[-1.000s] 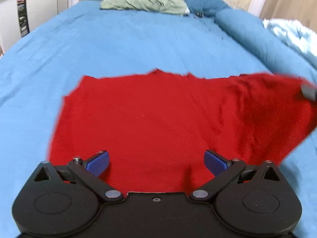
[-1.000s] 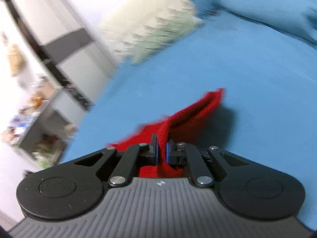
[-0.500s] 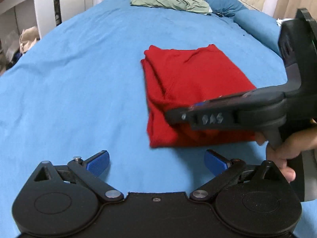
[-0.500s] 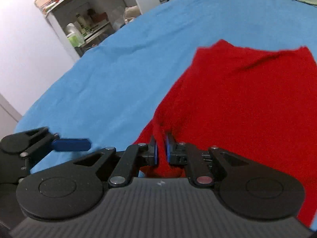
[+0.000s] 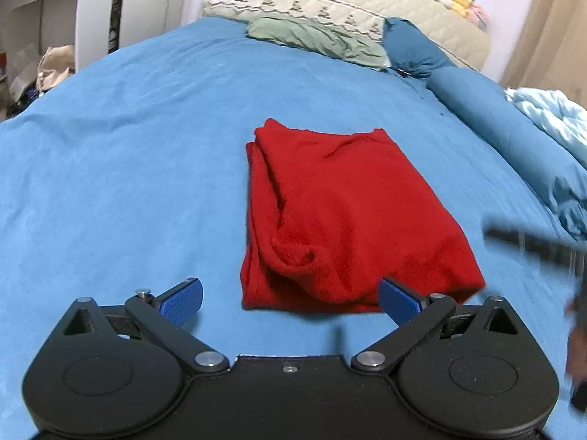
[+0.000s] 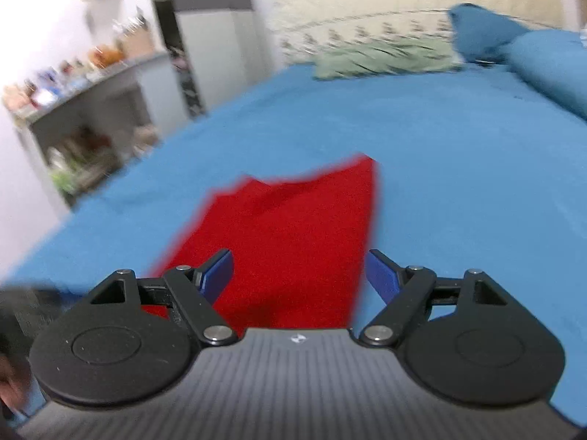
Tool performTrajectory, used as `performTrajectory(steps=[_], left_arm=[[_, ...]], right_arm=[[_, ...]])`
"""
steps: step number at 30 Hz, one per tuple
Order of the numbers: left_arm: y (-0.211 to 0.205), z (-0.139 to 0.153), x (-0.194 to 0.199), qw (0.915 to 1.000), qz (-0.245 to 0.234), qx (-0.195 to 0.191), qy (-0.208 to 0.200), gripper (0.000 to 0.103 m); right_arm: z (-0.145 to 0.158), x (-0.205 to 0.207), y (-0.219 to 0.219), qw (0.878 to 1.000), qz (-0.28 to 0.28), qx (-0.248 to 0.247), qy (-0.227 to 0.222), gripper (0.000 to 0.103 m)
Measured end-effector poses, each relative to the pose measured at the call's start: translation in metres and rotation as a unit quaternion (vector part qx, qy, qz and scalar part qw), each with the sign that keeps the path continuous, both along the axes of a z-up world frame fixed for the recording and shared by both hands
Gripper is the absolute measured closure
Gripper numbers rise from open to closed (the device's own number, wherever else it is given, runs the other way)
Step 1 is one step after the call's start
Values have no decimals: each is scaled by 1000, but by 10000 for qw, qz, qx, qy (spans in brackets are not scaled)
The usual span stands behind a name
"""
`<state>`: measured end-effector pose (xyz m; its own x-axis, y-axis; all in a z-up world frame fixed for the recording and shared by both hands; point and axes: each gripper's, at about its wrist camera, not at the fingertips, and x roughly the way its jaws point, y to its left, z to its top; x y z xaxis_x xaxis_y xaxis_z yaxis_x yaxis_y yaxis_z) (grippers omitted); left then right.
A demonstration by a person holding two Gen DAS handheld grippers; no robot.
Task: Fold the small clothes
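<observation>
The red garment is laid folded in a compact rectangle mid-bed on the blue sheet. Nothing is held: the left gripper is spread wide, the right gripper has just been opened (the fold released). Little seems left.

Fuzzy matt red knit garment

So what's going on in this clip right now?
A person with a handheld gripper in each hand is folding a red garment on a blue bed. The garment lies folded in a rough rectangle. The right gripper has just been opening; its jaws stand wide, with the cloth seen between them but not pinched. The left gripper is open too, holding nothing, just short of the garment's near edge.
</observation>
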<state>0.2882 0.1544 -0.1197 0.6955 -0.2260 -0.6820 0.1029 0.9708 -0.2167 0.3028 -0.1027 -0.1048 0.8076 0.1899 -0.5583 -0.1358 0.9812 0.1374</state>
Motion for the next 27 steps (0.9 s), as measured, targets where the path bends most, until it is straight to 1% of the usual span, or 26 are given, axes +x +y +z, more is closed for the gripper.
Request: performTrajectory(steps=[3, 5, 7, 8, 9, 11, 12, 13, 14, 15, 16, 17, 19, 20, 22, 24, 26, 27], left_arm=[[-2, -2, 8, 9999, 105, 2, 27, 0], [-1, -2, 10, 9998, 183, 25, 36, 0], [2, -3, 9, 9997, 251, 18, 37, 0], [5, -3, 10, 9996, 276, 4, 41, 0], [7, -4, 11, 9995, 306, -10, 39, 0], [11, -6, 13, 9994, 355, 40, 25, 1], [13, -8, 14, 9991, 389, 172, 4, 2], [15, -11, 16, 9983, 430, 404, -19, 8], [19, -15, 19, 9970, 459, 622, 15, 13], [24, -22, 21, 9962, 454, 738, 119, 13], [30, -29, 23, 9968, 408, 654, 227, 12], [34, -34, 21, 9976, 367, 558, 182, 12], [34, -36, 19, 9973, 293, 660, 109, 12], [32, -35, 19, 9970, 295, 703, 118, 12], [32, -31, 18, 9968, 320, 709, 153, 12], [33, -23, 16, 9976, 345, 566, 187, 14], [31, -7, 13, 9986, 321, 418, 47, 13], [28, 2, 14, 9990, 265, 362, -68, 11]], right_arm=[[-31, -10, 3, 9994, -84, -267, 209, 9], [-49, -8, 6, 9986, -133, -396, 333, 10], [-62, -5, 14, 9980, -208, -453, 382, 11], [-67, -4, 10, 9981, -242, -418, 375, 11], [-70, -3, 8, 9984, -278, -357, 338, 12], [-69, 0, 6, 9984, -427, -288, 225, 18], [-67, 3, 4, 9971, -582, -412, 255, 27], [-64, 8, 2, 9951, -705, -608, 335, 30], [-64, 10, -2, 9928, -753, -837, 411, 30], [-67, 11, -5, 9924, -647, -935, 465, 27], [-71, 12, -6, 9923, -532, -998, 511, 28], [-74, 9, -5, 9918, -406, -1104, 496, 28], [-75, 5, -4, 9911, -275, -1248, 385, 28], [-75, 6, -5, 9915, -268, -1201, 424, 28], [-70, 9, -12, 9936, -220, -941, 580, 28], [-56, 9, -21, 9955, -86, -619, 717, 26], [-37, 6, -31, 9957, 176, -340, 845, 24], [-27, 4, -35, 9955, 297, -221, 875, 20]])
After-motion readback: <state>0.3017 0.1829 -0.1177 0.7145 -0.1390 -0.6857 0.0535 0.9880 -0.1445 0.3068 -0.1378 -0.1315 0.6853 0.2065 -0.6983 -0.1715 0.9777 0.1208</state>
